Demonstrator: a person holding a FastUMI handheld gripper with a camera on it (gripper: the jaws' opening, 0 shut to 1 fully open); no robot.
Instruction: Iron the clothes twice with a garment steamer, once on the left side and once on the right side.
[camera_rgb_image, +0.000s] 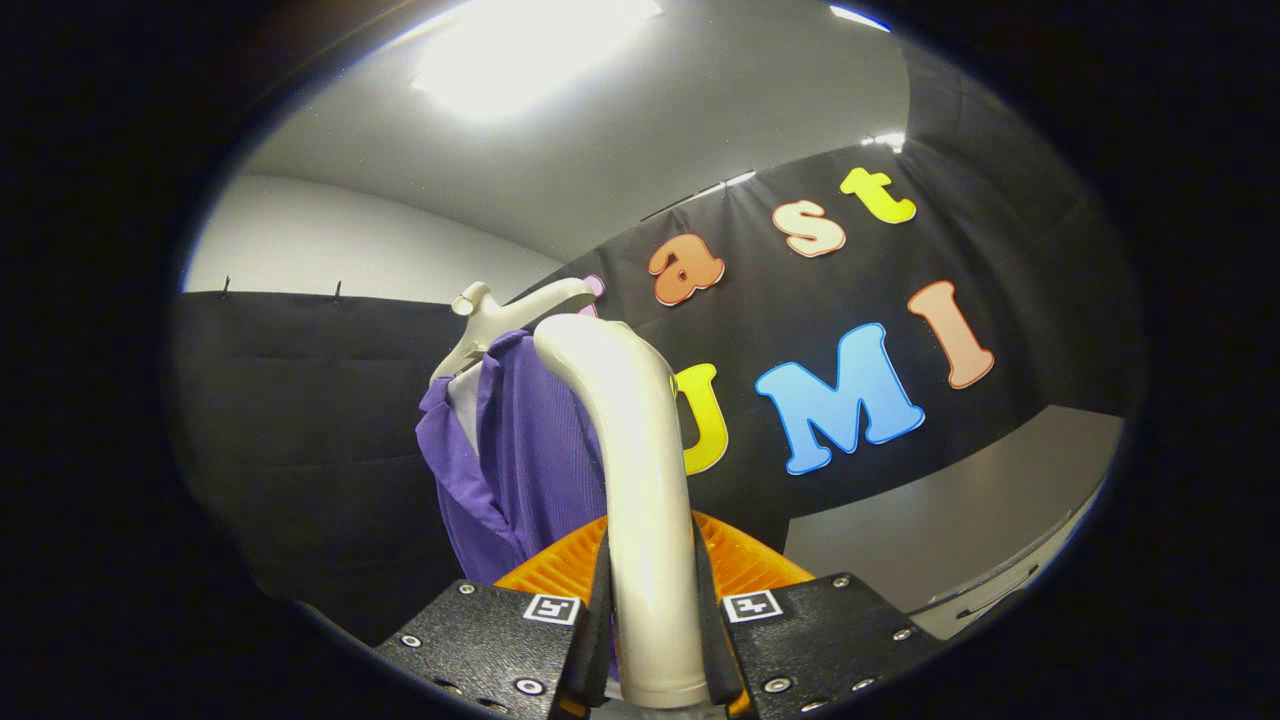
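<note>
A cream-white garment steamer (640, 470) rises between my fingers; its handle runs up from them and curves forward at the top toward the clothes. My gripper (652, 625) is shut on that handle, both fingers pressing its sides. Beyond the steamer hangs a purple shirt (520, 450) on a pale hanger (505, 320), just left of the steamer's head. The steamer hides the shirt's right part. Whether the head touches the cloth I cannot tell.
The black cloth wall (300, 420) stands behind the shirt and runs off to the right. A grey surface (960, 520) lies low on the right. Above are a white wall and a bright ceiling light (520, 60).
</note>
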